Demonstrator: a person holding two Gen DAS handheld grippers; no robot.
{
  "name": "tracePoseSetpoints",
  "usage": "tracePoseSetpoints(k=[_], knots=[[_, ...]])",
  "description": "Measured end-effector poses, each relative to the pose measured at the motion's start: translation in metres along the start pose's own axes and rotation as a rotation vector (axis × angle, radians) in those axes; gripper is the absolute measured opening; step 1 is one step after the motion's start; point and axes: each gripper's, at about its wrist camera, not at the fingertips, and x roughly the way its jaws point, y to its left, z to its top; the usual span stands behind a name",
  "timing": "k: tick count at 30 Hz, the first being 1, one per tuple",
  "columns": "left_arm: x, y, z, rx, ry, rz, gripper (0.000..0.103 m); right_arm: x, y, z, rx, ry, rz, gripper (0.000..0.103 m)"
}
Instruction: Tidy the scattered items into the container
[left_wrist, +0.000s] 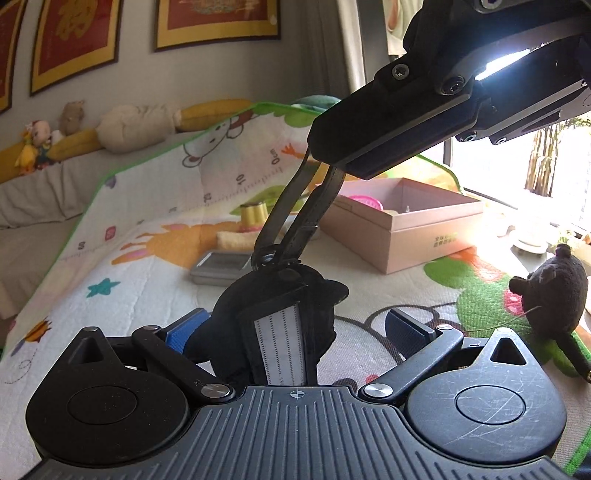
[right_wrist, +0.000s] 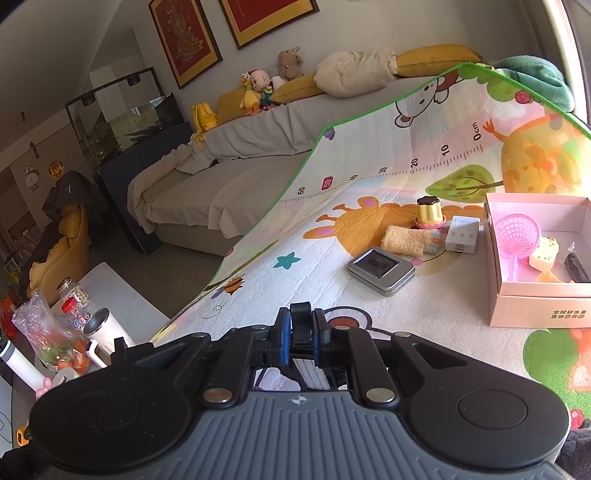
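A black fabric item (left_wrist: 273, 295) with a white striped panel hangs from its black strap (left_wrist: 295, 206) above the play mat. My right gripper (left_wrist: 328, 155) comes in from the upper right and is shut on the top of that strap. In the right wrist view the strap (right_wrist: 301, 321) sits pinched between the blue pads of the right gripper (right_wrist: 300, 328). My left gripper (left_wrist: 295, 325) is open, and the black item hangs between its blue pads (left_wrist: 184, 332); the right pad is well clear of it. The pink cardboard box (left_wrist: 402, 229) (right_wrist: 535, 306) stands open at the right.
On the mat lie a silver tin (right_wrist: 380, 271), a yellow knitted piece (right_wrist: 406, 240), a yellow pudding toy (right_wrist: 428, 212) and a white adapter (right_wrist: 461, 234). A black plush toy (left_wrist: 550, 291) sits at the right. The box holds a pink strainer (right_wrist: 517, 230) and small toys. A sofa lies beyond the mat.
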Motion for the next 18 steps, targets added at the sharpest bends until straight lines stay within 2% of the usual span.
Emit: tracePoseSetpoints(k=[8,10,13,14,18], knots=[[0.000,0.006,0.002,-0.008,0.016,0.054,0.103,-0.007,-0.011,0.000,0.033,-0.024,-0.008,0.011],[-0.001,0.012,0.002,-0.026,0.018,0.026,0.103,-0.006,-0.013,0.000,0.031,-0.021,-0.010,0.011],[-0.003,0.021,0.002,-0.074,0.024,-0.073,0.103,0.000,-0.017,-0.003,0.029,-0.008,-0.021,0.011],[-0.002,0.022,0.002,-0.082,0.030,-0.084,0.103,0.004,-0.019,-0.003,0.034,-0.001,-0.023,0.011],[0.002,0.029,-0.001,-0.086,0.085,-0.043,0.103,0.021,-0.027,0.003,0.035,0.058,-0.017,0.012]])
